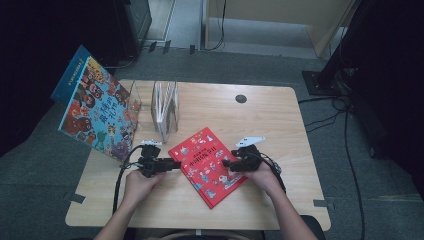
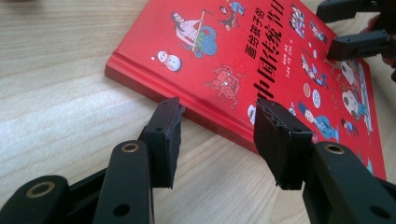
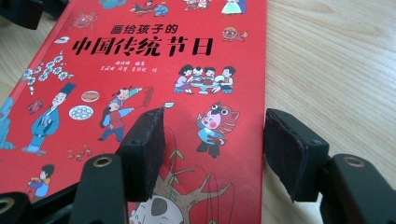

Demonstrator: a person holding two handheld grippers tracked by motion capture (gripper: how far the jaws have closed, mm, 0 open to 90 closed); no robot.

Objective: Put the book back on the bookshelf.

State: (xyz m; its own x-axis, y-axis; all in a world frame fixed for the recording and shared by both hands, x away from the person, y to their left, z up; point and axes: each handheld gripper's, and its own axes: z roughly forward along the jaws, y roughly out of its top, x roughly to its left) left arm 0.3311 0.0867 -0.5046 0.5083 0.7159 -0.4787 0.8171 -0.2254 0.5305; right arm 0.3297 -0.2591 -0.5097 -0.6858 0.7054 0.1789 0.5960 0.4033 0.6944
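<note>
We flank the flat red hardcover picture book [image 1: 207, 165] mid-bench: left tool [image 2: 217, 135] straddles its spine edge, right tool [image 3: 212, 149] its opposite edge, both gaping, unclamped.

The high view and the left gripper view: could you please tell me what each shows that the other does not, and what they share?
High view alone: the blue picture book leaning at the table's left edge, the clear book stand, the person's forearms, the grey floor and cables.

Left gripper view alone: the red book's spine edge up close, with the left hand-held gripper open, one jaw over the table, the other over the cover.

Both: the red book lying flat on the wooden table, and the right hand-held gripper at its far side.
</note>
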